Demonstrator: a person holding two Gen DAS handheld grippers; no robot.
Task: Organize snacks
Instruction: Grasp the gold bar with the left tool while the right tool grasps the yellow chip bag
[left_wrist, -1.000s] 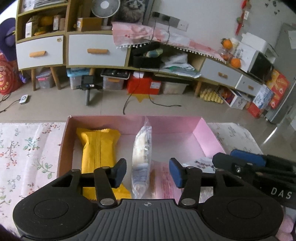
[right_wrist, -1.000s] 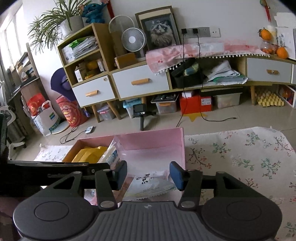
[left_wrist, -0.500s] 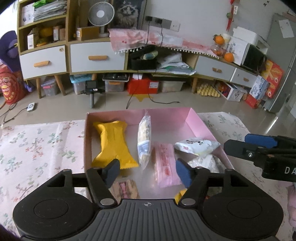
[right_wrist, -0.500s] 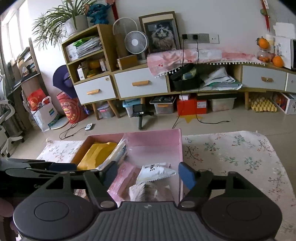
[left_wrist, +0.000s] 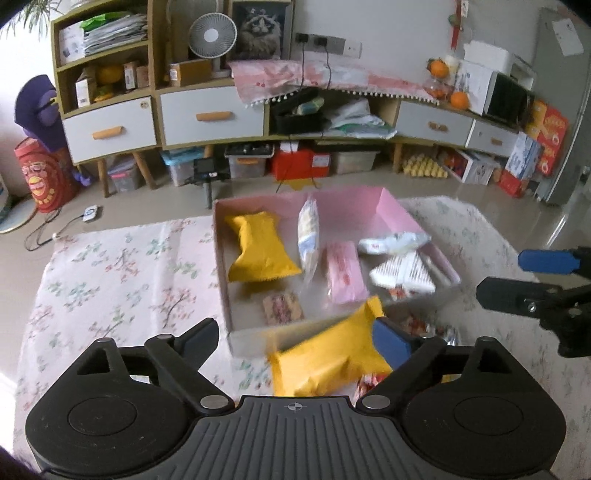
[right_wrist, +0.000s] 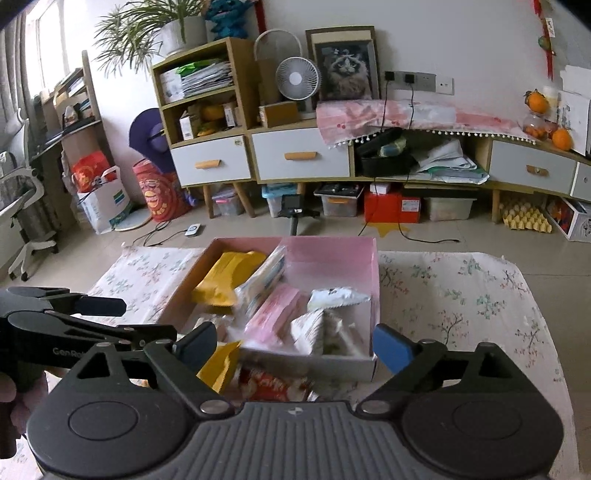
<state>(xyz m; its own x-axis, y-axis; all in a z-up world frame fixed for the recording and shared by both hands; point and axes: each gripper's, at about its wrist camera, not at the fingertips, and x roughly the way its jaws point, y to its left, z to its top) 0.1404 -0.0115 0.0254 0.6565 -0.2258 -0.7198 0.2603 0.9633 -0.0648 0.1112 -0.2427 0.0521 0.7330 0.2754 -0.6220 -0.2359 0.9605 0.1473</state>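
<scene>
A pink box (left_wrist: 391, 208) (right_wrist: 373, 280) on the floral cloth holds several snacks: a yellow packet (left_wrist: 258, 251), a clear packet (left_wrist: 309, 236), a pink packet (left_wrist: 345, 273), white packets (left_wrist: 400, 273) and a small brown bar (left_wrist: 282, 309). Another yellow packet (left_wrist: 328, 360) (right_wrist: 219, 363) lies outside the box's near wall, with a red packet (right_wrist: 266, 384) beside it. My left gripper (left_wrist: 295, 338) is open and empty above that yellow packet. My right gripper (right_wrist: 295, 345) is open and empty, just in front of the box.
The floral cloth (left_wrist: 122, 269) covers the table around the box. Beyond the table's far edge are a floor, a low cabinet (right_wrist: 299, 157) with drawers, storage bins and a small tripod (right_wrist: 293, 214).
Both grippers have pulled back and up from the box and opened wider. The whole box and the loose packets in front of it have come into view.
</scene>
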